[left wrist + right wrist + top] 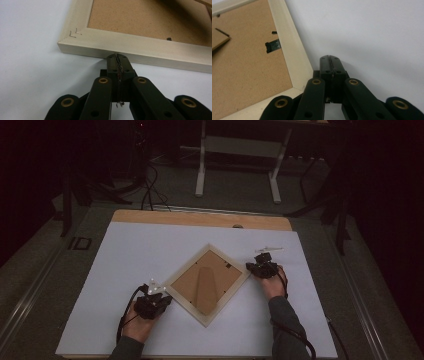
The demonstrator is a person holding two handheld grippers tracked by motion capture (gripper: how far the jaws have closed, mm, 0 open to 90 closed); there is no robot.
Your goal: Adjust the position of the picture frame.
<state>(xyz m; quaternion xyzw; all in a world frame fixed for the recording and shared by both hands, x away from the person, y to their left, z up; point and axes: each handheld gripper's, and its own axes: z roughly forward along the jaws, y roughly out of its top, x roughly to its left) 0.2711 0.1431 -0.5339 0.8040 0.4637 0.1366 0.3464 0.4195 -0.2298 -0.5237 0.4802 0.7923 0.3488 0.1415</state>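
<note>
While the picture frame lies face down near the middle of the white table, turned like a diamond with its brown backing board up, it is flanked by both grippers. The left gripper is pressed together with nothing between its jaws, tips set against the frame's pale outer edge. The right gripper is likewise closed and empty, resting on the table just beside the frame's corner, near a black retaining clip.
</note>
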